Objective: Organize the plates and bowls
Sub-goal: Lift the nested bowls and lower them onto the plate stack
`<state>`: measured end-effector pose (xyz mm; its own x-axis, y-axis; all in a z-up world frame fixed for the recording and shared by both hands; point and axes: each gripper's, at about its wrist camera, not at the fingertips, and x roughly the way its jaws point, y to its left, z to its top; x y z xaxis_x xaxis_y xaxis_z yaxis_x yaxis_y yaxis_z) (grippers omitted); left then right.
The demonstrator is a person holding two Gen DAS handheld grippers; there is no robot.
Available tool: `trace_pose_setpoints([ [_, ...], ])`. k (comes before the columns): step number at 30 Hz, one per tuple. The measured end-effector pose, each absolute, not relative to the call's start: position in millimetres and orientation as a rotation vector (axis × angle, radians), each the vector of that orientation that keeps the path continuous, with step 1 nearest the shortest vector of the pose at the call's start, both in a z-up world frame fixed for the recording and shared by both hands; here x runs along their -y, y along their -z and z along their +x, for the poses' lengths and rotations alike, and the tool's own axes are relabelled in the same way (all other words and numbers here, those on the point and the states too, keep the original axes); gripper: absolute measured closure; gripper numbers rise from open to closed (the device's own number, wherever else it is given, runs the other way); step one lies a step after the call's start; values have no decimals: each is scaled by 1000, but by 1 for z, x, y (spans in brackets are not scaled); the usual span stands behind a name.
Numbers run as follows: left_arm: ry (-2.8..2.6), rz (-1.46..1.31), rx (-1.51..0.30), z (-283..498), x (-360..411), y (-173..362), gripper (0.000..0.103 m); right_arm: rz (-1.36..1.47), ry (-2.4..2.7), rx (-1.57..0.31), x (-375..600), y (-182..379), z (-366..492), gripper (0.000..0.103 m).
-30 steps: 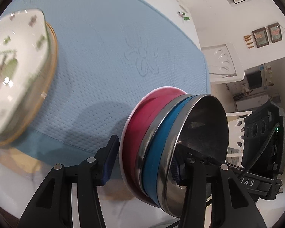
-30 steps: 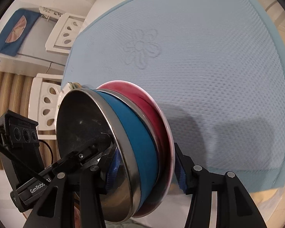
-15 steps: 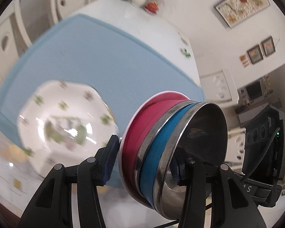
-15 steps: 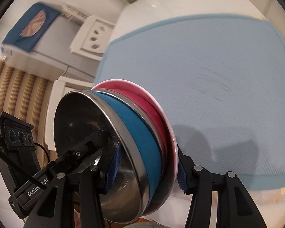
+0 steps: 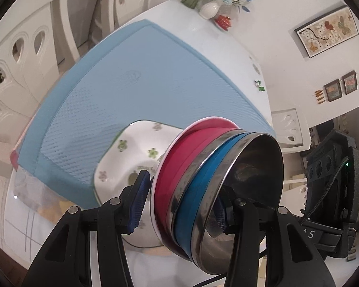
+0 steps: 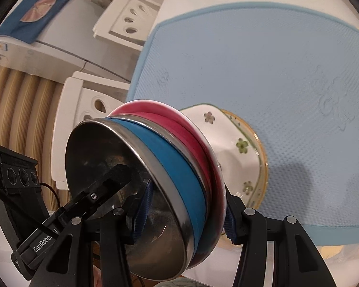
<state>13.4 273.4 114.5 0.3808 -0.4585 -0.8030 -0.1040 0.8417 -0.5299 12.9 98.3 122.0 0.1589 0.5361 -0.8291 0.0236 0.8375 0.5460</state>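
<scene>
A stack of nested bowls, pink outermost, then steel with a blue band (image 5: pixel 198 189), is held between both grippers. My left gripper (image 5: pixel 179 205) is shut on the bowl stack, one pad on the pink base, one inside the steel bowl. My right gripper (image 6: pixel 184 208) is shut on the same bowl stack (image 6: pixel 177 167) from the other side. A white floral plate (image 5: pixel 131 157) lies just behind the stack on the blue mat (image 5: pixel 136 79). In the right wrist view the floral plate (image 6: pixel 237 148) rests on a gold-rimmed plate (image 6: pixel 263 165).
The blue mat (image 6: pixel 275 71) covers a white table. A flower vase (image 5: pixel 210 7) and a small red object (image 5: pixel 223 21) stand at the far end. White chairs (image 5: pixel 19 55) surround the table. The other gripper's body (image 5: pixel 332 191) is at the right.
The bowl stack, held by both grippers, has moved over to the floral plate. The plate now lies directly behind the stack in both views.
</scene>
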Motion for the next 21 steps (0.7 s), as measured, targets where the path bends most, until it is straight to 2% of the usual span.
trace_pose_setpoints([
  [21,338,-544,-1295,25,-279,-71,58,507,-240,-1455,-124,-81,32,52],
])
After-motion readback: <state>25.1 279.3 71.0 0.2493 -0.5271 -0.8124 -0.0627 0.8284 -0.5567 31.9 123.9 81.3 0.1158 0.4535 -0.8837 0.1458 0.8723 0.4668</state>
